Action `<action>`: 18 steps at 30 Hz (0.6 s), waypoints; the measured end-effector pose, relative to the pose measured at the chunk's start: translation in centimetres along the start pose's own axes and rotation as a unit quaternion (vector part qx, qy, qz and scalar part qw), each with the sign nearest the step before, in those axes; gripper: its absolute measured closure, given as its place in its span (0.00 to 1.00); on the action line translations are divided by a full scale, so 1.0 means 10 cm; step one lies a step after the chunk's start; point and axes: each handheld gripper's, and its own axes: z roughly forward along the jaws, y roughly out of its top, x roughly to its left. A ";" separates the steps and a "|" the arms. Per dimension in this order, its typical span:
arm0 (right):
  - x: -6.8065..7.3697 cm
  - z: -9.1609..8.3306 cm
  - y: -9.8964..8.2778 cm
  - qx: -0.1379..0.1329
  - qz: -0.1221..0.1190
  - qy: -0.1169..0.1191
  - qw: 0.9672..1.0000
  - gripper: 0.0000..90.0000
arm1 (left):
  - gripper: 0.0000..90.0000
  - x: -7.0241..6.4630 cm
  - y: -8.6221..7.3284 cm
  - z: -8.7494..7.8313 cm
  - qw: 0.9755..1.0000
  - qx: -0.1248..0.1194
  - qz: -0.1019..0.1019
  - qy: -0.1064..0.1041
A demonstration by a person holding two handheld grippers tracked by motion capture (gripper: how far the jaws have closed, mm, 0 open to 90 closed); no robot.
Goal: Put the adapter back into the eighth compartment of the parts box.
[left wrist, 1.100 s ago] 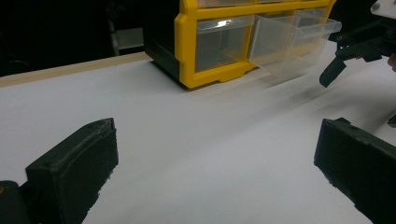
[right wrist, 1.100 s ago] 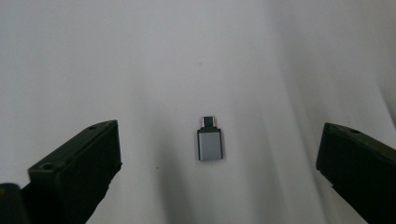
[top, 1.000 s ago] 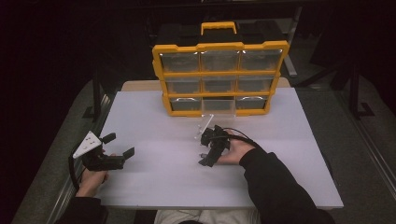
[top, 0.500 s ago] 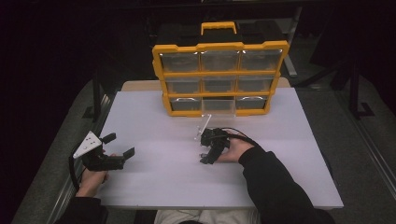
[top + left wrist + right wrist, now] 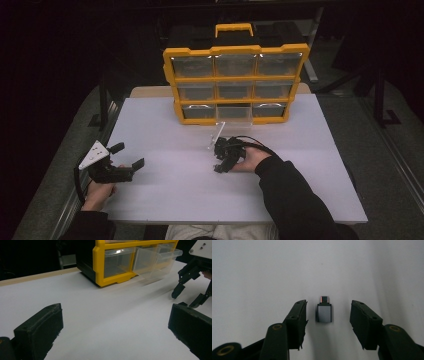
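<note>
A small grey USB adapter (image 5: 324, 312) lies flat on the white table (image 5: 310, 165), its metal plug pointing away. My right gripper (image 5: 328, 307) points down over it, one jaw on each side. The jaws have just been closing, and a gap remains on both sides, so the pads do not touch the adapter. In the high view the right gripper (image 5: 218, 162) is at mid-table, just in front of the yellow organizer (image 5: 235, 82). My left gripper (image 5: 129, 155) rests near the table's left edge, open and with nothing between its jaws.
The yellow organizer (image 5: 110, 280) with clear drawers stands at the back of the table. Its bottom middle drawer (image 5: 155, 262) is pulled out and tilts toward the right gripper (image 5: 190, 293). Dark floor surrounds the table.
The right gripper's jaws have drawn closer together around the adapter. Both hands stayed where they were.
</note>
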 end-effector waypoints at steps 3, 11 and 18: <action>-0.01 -0.01 0.02 0.005 -0.003 0.006 1.000 0.59 | 0.00 0.00 0.00 0.00 1.000 0.000 0.000 0.000; -0.01 -0.02 0.07 0.026 -0.015 0.014 0.999 0.67 | 0.00 0.00 0.00 0.00 1.000 0.000 0.000 -0.001; -0.01 0.01 0.08 0.031 -0.018 0.018 0.999 0.74 | 0.00 0.00 0.00 0.00 1.000 0.000 0.000 0.000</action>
